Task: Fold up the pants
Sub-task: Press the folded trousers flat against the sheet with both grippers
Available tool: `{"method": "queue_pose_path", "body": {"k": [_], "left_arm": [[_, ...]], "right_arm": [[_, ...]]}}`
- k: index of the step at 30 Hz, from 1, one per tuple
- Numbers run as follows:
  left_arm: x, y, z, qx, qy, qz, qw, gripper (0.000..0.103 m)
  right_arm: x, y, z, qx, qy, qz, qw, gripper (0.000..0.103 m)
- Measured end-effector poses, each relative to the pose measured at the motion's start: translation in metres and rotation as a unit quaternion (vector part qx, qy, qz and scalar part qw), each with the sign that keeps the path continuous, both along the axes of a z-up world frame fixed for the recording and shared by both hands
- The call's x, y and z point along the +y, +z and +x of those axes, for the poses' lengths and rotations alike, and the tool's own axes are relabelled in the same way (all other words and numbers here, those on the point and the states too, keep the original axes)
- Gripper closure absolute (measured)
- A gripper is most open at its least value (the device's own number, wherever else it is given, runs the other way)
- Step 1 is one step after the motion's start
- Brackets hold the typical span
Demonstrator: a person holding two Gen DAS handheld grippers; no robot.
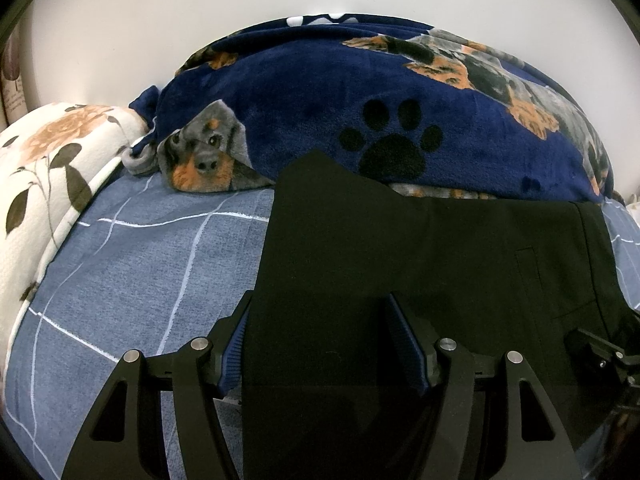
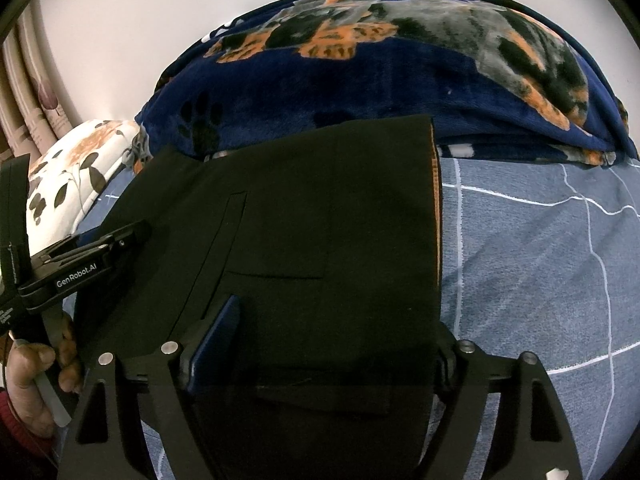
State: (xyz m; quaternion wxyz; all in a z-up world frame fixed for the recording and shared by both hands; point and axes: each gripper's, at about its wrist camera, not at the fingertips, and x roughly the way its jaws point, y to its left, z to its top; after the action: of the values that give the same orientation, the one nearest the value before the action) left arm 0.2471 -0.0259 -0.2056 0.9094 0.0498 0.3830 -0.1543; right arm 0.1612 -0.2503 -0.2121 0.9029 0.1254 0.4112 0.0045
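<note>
**Inspector:** Nearest the lens, the left gripper (image 1: pixel 320 340) sits with its blue pads (image 1: pixel 236 352) spread, black cloth lying between them and the pads clear of it on both sides. Nothing is pinched.

**Assistant:** And the right gripper (image 2: pixel 332 344)?

**Inspector:** Jaws wide as well. One pad (image 2: pixel 216 340) rests over the cloth; the far finger sits at the garment's edge, half hidden. I see no pinch there either.

**Assistant:** Where are the pants (image 1: pixel 420 260)?

**Inspector:** Flat on the blue checked bedsheet (image 1: pixel 132 264), folded into a broad dark block with a welt pocket facing up. The far edge touches the navy dog-print blanket (image 1: pixel 320 92); one far corner rises to a point against it.

**Assistant:** Why both grippers low over the near edge?

**Inspector:** My judgement: a fold is freshly laid and released, or the near edge is about to be taken for the next one. Which, I cannot tell.

**Assistant:** Surroundings?

**Inspector:** A floral pillow (image 1: pixel 52 184) lies off to the left, well apart from the pants. The person's hand (image 2: pixel 36 380) grips the left tool's handle. The blanket crowds the far side, leaving open sheet only to the sides.
</note>
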Motion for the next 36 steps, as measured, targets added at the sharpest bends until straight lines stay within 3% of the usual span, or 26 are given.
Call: {"method": "queue_pose_path", "body": {"k": [36], "left_arm": [[-0.0007, 0.0001, -0.0006, -0.002, 0.002, 0.003, 1.0000, 0.037]], "right_arm": [[-0.0005, -0.0028, 0.0049, 0.005, 0.000, -0.011, 1.000, 0.017]]}}
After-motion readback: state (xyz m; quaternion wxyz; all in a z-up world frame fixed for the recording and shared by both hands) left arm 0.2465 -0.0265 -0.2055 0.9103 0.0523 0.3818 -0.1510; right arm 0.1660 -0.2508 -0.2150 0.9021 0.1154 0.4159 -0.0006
